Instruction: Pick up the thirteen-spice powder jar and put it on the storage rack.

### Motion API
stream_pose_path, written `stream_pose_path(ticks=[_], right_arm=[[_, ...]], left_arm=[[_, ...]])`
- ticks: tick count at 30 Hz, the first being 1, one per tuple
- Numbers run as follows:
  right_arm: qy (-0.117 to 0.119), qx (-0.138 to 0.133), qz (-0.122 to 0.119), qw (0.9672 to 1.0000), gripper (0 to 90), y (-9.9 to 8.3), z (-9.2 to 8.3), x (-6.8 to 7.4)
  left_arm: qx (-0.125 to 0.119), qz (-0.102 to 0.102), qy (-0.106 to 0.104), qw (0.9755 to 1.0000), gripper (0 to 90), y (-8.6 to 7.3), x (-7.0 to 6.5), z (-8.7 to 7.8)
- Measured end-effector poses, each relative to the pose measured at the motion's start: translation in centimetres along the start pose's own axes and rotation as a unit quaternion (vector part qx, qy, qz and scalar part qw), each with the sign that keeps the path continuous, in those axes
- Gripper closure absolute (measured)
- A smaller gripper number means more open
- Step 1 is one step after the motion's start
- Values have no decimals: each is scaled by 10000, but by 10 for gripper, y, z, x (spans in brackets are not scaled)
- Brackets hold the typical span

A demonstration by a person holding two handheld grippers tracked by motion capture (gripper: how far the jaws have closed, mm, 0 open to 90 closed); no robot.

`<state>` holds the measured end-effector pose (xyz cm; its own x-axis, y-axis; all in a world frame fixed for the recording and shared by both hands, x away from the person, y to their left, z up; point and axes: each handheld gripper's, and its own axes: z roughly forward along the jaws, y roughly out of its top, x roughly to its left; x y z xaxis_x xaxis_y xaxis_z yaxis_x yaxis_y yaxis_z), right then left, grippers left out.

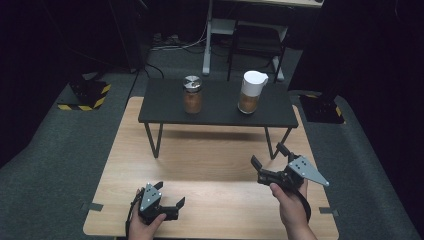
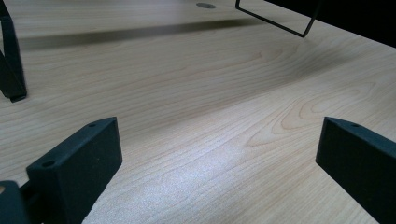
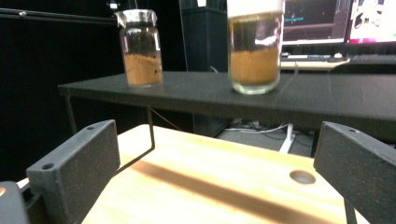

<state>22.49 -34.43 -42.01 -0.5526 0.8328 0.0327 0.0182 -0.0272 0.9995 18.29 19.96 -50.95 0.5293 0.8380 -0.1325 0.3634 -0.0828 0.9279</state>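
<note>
Both claws spread wide, empty: left claw (image 1: 169, 199) low over the desk (image 1: 210, 165), right claw (image 1: 270, 156) raised toward white-lidded jar (image 1: 250, 92) and metal-lidded jar (image 1: 192, 94) upright on black shelf (image 1: 220, 112).

White-lidded jar (image 3: 255, 46) top cut off.

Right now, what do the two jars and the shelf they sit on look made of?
Metal-lidded jar: clear glass by its see-through wall, shiny silver lid, probably metal; brown powder inside. White-lidded jar: also clear glass, with a matte white lid, likely plastic. Shelf: matte black top, material unclear, on thin black wire legs, likely metal. Table: light wood-grain finish, perhaps laminate.
</note>
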Motion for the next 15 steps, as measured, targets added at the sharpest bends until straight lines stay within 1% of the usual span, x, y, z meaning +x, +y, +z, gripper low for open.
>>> stream_pose_path(ticks=[5,6,7,8,12,14,15], right_arm=[[8,55,-5,10000,4,-10,-10,0],[12,99,-6,10000,4,-15,-14,0],[12,99,-6,10000,4,-15,-14,0],[2,147,-31,9999,4,-21,-17,0],[-31,274,-45,9996,4,-30,-22,0],[-75,405,9,9992,4,-39,-26,0],[-75,405,9,9992,4,-39,-26,0]], left_arm=[[5,10,7,10000,6,0,0,0],[2,8,7,10000,6,0,0,0],[5,3,6,10000,6,0,0,0],[2,0,10,10000,6,0,0,-1],[7,-4,16,10000,6,0,0,-1],[0,-17,7,10000,6,0,1,-1],[0,-17,7,10000,6,0,1,-1]])
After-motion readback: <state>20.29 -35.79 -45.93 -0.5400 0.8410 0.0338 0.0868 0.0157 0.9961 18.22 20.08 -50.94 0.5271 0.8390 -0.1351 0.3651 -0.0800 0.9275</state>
